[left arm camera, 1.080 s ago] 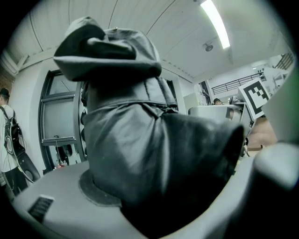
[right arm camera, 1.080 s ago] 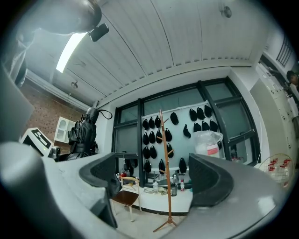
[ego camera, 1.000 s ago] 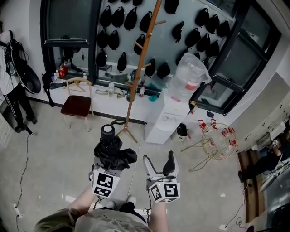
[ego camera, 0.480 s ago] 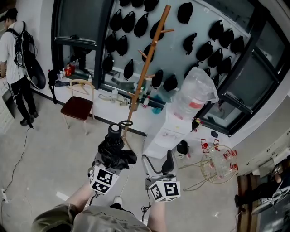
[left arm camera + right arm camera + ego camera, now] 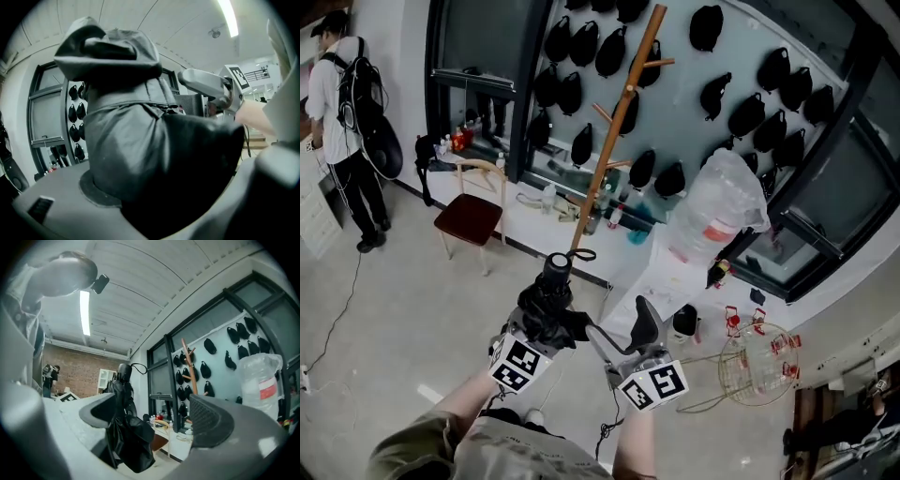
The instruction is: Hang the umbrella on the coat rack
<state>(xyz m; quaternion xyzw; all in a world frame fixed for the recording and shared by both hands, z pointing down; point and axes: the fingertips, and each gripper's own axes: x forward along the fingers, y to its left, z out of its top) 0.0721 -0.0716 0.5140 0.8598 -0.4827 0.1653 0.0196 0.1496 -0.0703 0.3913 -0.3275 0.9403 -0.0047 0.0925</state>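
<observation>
1. The left gripper (image 5: 536, 326) is clamped on the folded black umbrella (image 5: 551, 305). In the left gripper view the bunched fabric fills the whole space between the two jaws and presses on both.
2. The umbrella stands nearly upright in that grip, handle end up. A thin strap loop (image 5: 581, 254) curls off the top.
3. The right gripper (image 5: 625, 330) is held just beside the left one, on its right. Its jaws are spread wide with nothing between them, and its own view shows open room through the gap.
4. In the right gripper view the umbrella (image 5: 123, 425) hangs past the left jaw, outside the gap and touching neither pad.
5. The wooden coat rack (image 5: 616, 127) stands on the floor (image 5: 403, 319) at the front edge of the low white ledge (image 5: 534, 220) along the window wall. Its pegs are bare.
6. The umbrella is on no peg. From the head view its top lies close to the foot of the pole, and the right gripper view shows it apart from the rack.
7. A red-seated chair (image 5: 472, 212) stands at the same ledge, left of the rack. A white water dispenser (image 5: 712, 216) with a wrapped bottle stands to the right of the rack.
8. A wire basket (image 5: 757, 358) sits on the floor further right.
9. Black pouches (image 5: 609, 52) hang in rows on the wall behind the rack.
10. A person (image 5: 349, 108) with a backpack stands at the far left.
</observation>
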